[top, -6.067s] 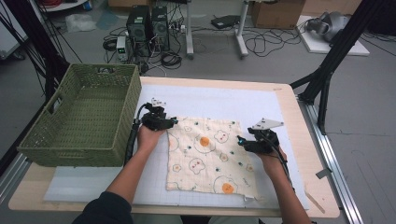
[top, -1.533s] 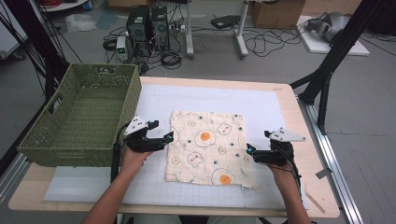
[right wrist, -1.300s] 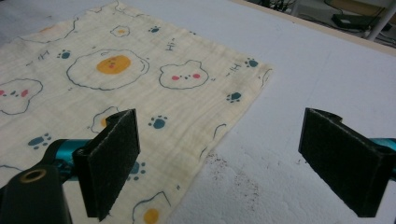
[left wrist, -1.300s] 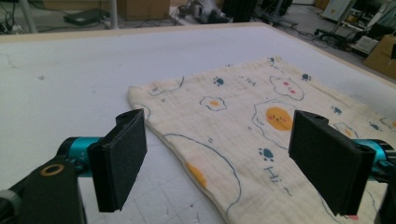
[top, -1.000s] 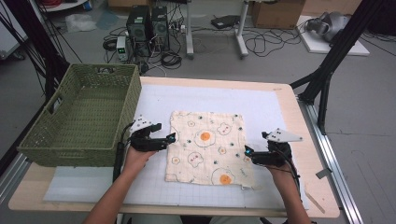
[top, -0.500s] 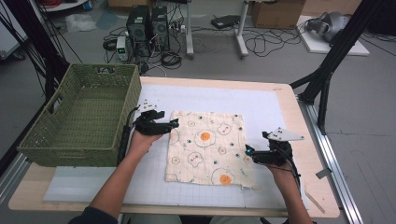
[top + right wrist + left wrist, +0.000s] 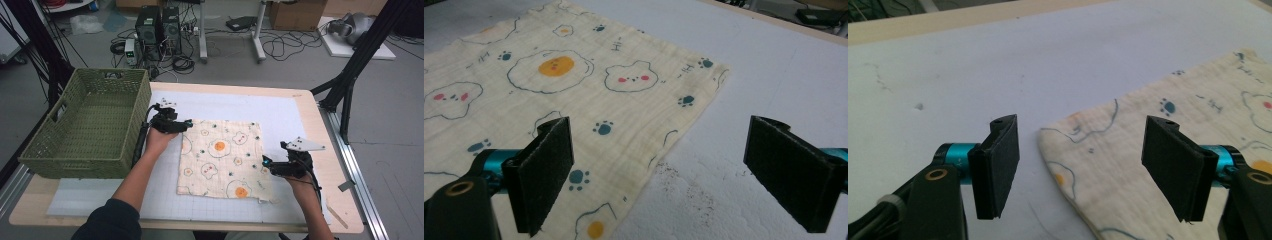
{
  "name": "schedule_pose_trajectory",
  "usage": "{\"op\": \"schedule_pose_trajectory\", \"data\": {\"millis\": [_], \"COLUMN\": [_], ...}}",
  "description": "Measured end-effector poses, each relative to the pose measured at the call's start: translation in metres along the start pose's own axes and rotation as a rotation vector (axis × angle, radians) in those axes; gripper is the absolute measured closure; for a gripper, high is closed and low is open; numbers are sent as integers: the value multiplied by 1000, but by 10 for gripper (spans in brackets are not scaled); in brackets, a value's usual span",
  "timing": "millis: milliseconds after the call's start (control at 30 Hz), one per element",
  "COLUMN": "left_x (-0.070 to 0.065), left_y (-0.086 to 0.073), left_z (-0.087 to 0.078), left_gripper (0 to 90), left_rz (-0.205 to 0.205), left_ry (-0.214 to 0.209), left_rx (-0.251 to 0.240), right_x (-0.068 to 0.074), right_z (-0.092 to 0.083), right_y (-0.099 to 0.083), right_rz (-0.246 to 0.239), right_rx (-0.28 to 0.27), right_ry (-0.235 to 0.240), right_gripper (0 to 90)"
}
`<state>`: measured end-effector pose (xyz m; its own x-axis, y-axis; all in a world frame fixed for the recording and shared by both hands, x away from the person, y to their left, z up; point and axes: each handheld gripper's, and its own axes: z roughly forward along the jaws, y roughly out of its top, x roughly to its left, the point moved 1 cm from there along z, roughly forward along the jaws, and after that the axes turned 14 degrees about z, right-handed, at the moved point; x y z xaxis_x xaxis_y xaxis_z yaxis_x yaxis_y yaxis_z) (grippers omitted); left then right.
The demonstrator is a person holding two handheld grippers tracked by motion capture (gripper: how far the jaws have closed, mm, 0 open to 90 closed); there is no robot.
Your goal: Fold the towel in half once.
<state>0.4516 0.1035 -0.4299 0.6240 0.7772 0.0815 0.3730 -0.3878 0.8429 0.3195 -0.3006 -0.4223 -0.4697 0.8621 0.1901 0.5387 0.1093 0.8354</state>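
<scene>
A cream cloth printed with fried eggs, bears and paw prints lies flat on the white mat. My left gripper is at the cloth's far left corner, low over the mat. Its jaws have just been closing but stand apart, open. In the left gripper view that corner of the cloth lies between the black pads and neither presses on it. My right gripper is open at the cloth's right edge, near the person's side. In the right gripper view the cloth's edge runs between its wide-set jaws.
A green woven basket stands on the table's left side, close beside the left hand. The white gridded mat covers most of the wooden table. Computers, cables and a black stand are on the floor beyond.
The left hand has moved away from the person along the cloth's left edge to its far left corner. The right gripper has stayed in place.
</scene>
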Motion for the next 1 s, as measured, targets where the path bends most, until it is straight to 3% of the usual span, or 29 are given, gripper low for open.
{"op": "schedule_pose_trajectory", "data": {"millis": [167,267,367,433,467,733,867,1000], "left_x": [0,-1,-1,-1,-2,-8,-6,-6], "left_y": [-10,-12,-16,-15,-15,-14,-15,-16], "left_z": [15,21,26,26,25,24,24,24], "left_gripper": [364,438,455,498,531,847,862,864], "left_rz": [-11,9,6,30,57,130,89,74], "left_ry": [16,21,42,52,56,17,5,1], "left_rx": [63,81,97,112,117,111,103,95], "right_x": [0,0,0,-1,-1,-9,-15,-23], "right_z": [0,0,2,4,4,13,26,44], "right_y": [-1,-1,-2,-2,-2,-2,5,24], "right_rz": [7,7,12,15,19,42,63,65], "right_rx": [4,8,17,24,26,54,100,121], "right_ry": [-1,-1,-4,-11,-13,-50,-62,-77], "right_gripper": [118,118,118,118,118,118,119,144]}}
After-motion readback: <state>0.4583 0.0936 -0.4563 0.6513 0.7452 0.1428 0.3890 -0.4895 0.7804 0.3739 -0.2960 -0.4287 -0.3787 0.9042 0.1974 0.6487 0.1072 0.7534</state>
